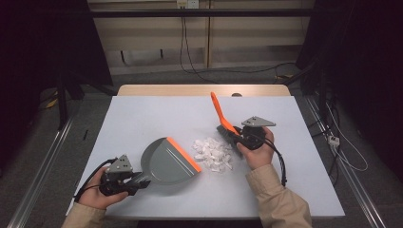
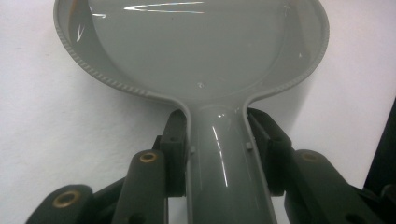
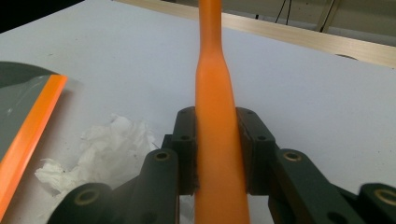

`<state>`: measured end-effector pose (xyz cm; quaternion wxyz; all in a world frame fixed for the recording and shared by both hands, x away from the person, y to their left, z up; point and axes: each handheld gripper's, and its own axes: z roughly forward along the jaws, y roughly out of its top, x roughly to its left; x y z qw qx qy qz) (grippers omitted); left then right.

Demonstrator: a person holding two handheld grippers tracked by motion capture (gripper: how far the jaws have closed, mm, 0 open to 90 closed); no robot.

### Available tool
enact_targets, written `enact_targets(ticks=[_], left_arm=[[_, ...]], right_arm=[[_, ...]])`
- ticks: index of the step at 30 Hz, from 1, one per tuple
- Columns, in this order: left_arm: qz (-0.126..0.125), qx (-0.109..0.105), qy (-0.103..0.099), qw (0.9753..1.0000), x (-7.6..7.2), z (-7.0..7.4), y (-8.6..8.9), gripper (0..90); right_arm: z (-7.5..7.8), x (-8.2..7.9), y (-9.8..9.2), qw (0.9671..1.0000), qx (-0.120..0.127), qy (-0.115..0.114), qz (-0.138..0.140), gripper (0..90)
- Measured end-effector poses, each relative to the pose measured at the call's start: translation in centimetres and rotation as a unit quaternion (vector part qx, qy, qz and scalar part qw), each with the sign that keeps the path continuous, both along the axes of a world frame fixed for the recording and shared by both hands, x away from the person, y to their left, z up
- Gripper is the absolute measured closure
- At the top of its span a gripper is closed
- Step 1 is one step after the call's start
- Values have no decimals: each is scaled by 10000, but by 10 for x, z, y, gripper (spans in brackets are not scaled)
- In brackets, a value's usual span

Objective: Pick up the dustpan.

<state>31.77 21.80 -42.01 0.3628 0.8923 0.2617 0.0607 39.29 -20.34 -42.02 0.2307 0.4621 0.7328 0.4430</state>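
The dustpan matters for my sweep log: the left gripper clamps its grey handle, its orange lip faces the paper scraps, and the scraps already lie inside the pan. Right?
Not quite. The high view shows the paper scraps on the table beside the dustpan, just past its orange lip, not inside. The left gripper does clamp the handle.

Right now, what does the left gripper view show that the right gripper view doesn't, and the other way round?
Left gripper view alone: the left tool shut on the grey handle of the dustpan, with the pan's inside, which looks bare. Right gripper view alone: the right tool shut on the orange brush handle, the heap of white paper scraps beside it, and the wooden table edge beyond. Shared: the white table top and the dustpan, of which the right gripper view catches the orange lip and some grey.
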Motion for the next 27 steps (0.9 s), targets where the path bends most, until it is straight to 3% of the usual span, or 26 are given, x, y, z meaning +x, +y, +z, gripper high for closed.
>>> enact_targets(ticks=[9, 15, 27], left_arm=[[-137, 86, 36, 9999, 0, -5, -12, 625], [-245, -19, 107, 9996, 2, -8, -20, 625], [-317, 31, 140, 9994, 5, -8, -26, 625]], right_arm=[[-3, 1, 1, 9999, -72, 83, 40, 717], [-3, 3, 1, 9998, -35, 189, 103, 714], [3, 3, 4, 9982, -447, 321, 218, 712]])
